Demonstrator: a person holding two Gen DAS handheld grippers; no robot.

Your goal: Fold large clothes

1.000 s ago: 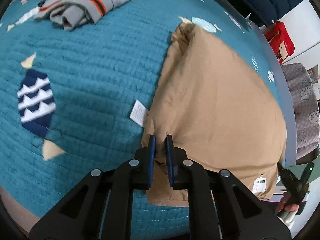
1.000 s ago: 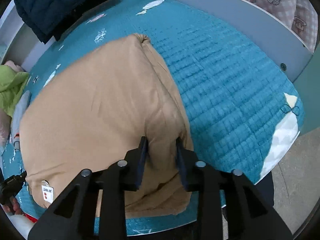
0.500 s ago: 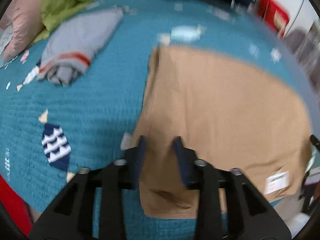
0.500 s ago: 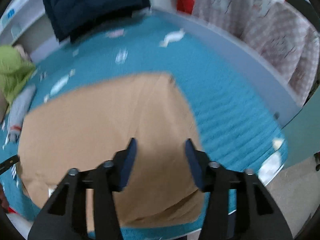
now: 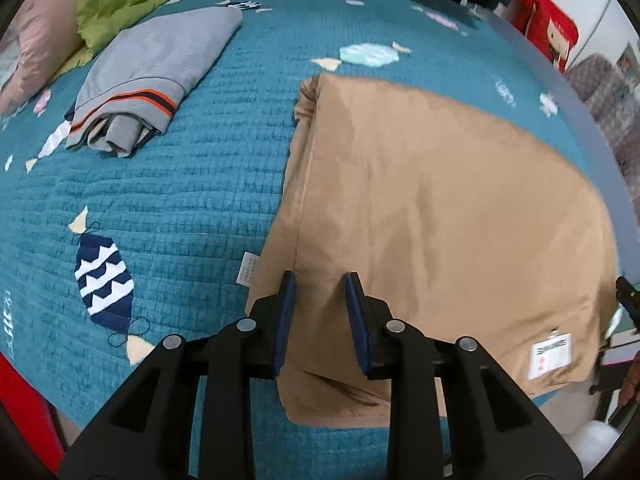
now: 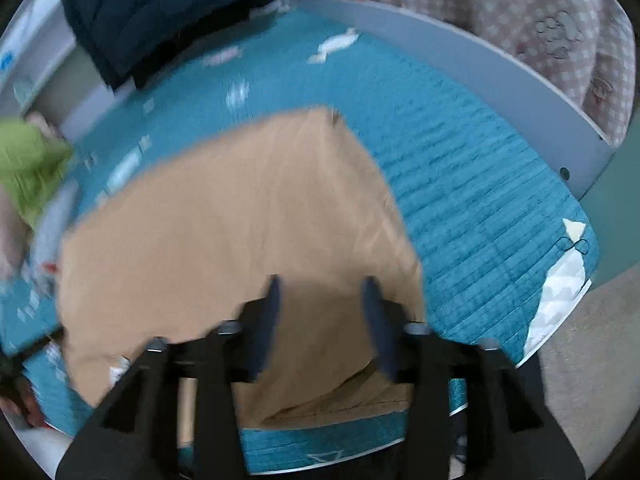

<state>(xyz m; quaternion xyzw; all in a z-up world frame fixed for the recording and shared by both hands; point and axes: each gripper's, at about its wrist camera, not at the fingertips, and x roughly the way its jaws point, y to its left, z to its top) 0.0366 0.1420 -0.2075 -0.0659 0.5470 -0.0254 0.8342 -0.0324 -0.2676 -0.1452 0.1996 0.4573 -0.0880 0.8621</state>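
1. Tan garment [image 5: 432,216] lay folded into a rough rectangle on the teal quilted bedspread [image 5: 180,184], near the bed's front edge.
2. Surface mostly flat; left side showed a long seam and a bunched far corner. White care tag [image 5: 249,267] stuck out at the left edge, white brand label [image 5: 550,354] at the near right corner.
3. Left gripper [image 5: 319,314] was parted, nothing held, above the near left edge.
4. Right gripper [image 6: 322,320] was wide apart, empty, over the near right part; view blurred.
5. Folded grey sweater [image 5: 156,76] lay well apart, far left.
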